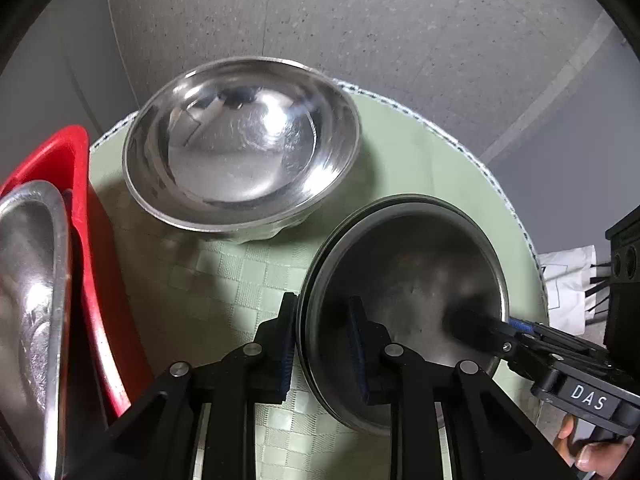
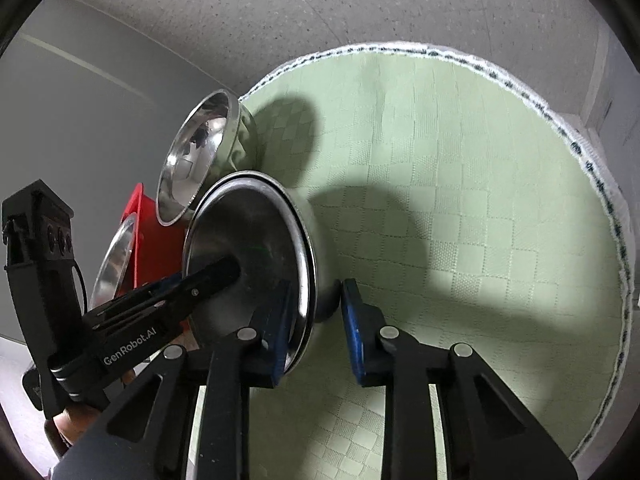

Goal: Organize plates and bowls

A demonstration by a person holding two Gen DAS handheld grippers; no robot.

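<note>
A stack of steel bowls [image 1: 416,272] stands on the green round table [image 1: 248,280]. My left gripper [image 1: 322,340] straddles its left rim, one finger outside and one inside, jaws apart. My right gripper [image 2: 314,324] straddles the opposite rim of the same stack [image 2: 256,240], one pad inside and one outside, with a gap to the outer pad. A larger shiny steel bowl [image 1: 240,148] sits behind the stack; it also shows in the right wrist view [image 2: 196,160]. Each gripper appears in the other's view.
A red rack [image 1: 92,240] at the table's left edge holds an upright steel plate [image 1: 28,300]; both show in the right wrist view, the rack [image 2: 152,240] and the plate [image 2: 114,260]. Green checked cloth [image 2: 460,200] covers the table's right half. Grey floor lies beyond.
</note>
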